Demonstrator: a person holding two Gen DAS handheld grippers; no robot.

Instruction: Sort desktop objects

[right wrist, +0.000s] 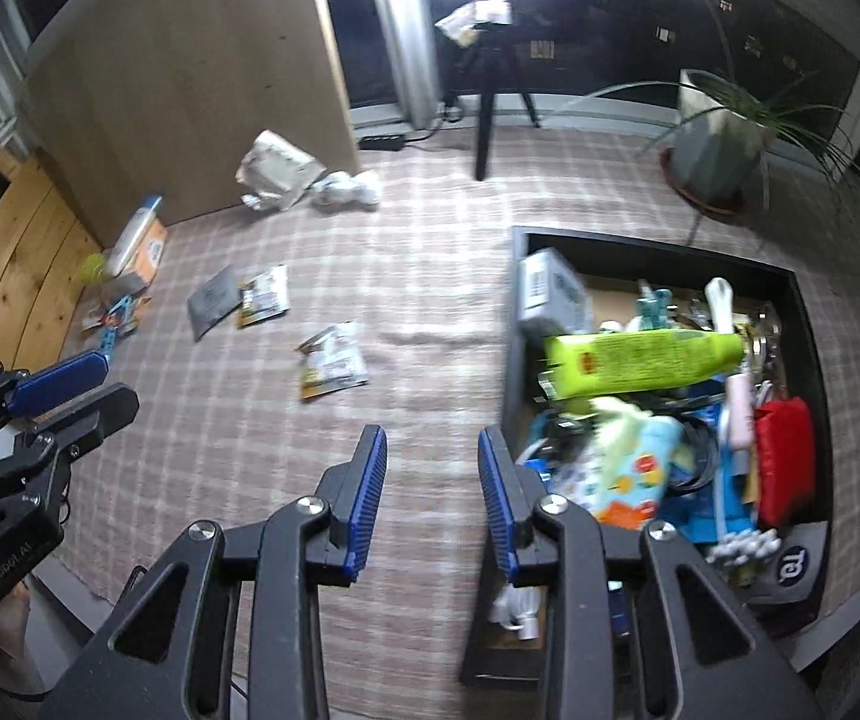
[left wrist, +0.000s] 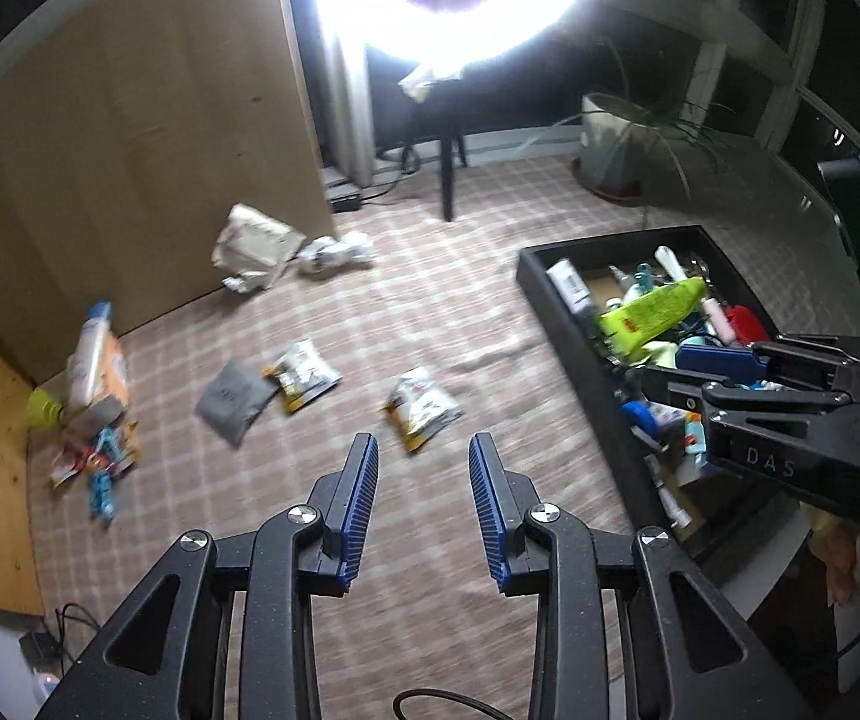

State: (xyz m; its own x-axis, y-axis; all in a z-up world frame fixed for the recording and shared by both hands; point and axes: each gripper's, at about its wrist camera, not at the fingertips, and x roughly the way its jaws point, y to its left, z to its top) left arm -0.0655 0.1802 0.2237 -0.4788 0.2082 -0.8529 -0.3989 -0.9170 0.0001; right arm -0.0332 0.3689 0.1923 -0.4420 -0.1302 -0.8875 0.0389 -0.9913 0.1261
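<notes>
A black box (right wrist: 814, 324) full of mixed items sits on the checked rug, with a lime-green bottle (right wrist: 640, 360) on top and a red pouch (right wrist: 784, 456) beside it. It also shows in the left wrist view (left wrist: 556, 312). Snack packets (left wrist: 421, 408) (left wrist: 304, 375) and a grey pouch (left wrist: 232, 399) lie loose on the rug. My left gripper (left wrist: 424, 504) is open and empty above the rug. My right gripper (right wrist: 433, 498) is open and empty at the box's left edge; it also shows in the left wrist view (left wrist: 724, 375).
A pile of small items with a white bottle and orange box (left wrist: 94, 372) lies by the wooden panel (left wrist: 130, 138). Crumpled paper bags (left wrist: 256, 246) lie further back. A tripod leg (left wrist: 447, 180) and a potted plant (left wrist: 616, 144) stand behind.
</notes>
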